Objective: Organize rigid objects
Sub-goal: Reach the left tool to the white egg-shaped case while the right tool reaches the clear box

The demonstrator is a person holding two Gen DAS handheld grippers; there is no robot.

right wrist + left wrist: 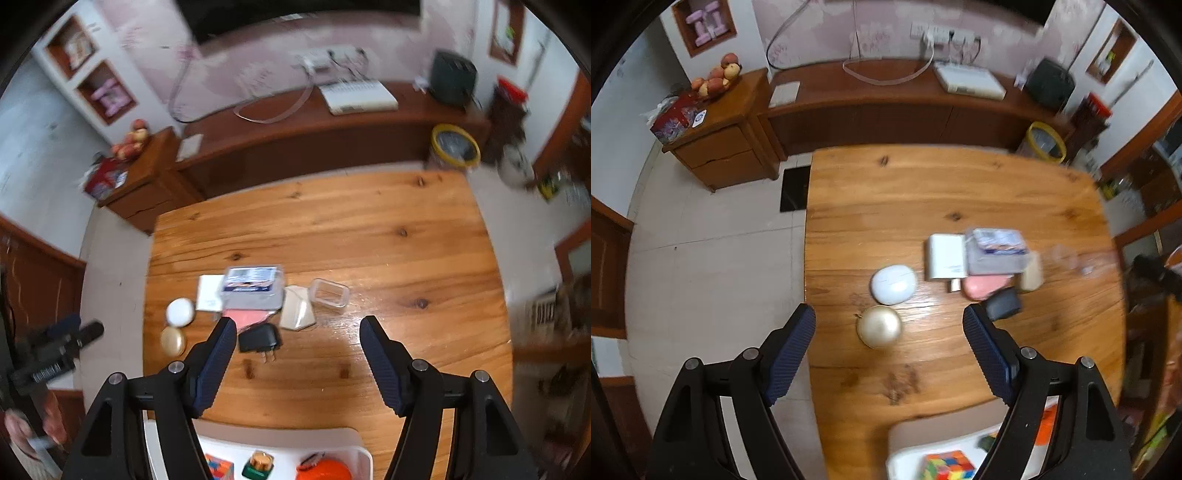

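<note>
Gold ball (879, 326) — between left claw (889, 325) fingers | both claws released — empty

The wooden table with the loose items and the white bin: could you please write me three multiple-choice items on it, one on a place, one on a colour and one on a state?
1. Where does the gold ball lie?
A. In the white bin
B. On the table beside the white oval case
C. On the floor

2. What colour is the plug adapter?
A. Black
B. Red
C. Yellow

3. What is between the right gripper fingers?
A. The cube
B. The clear box
C. Nothing

Answers: 1 B, it rests on the wood next to the case. 2 A, its body is black. 3 C, the fingers stand apart over bare wood.
</note>
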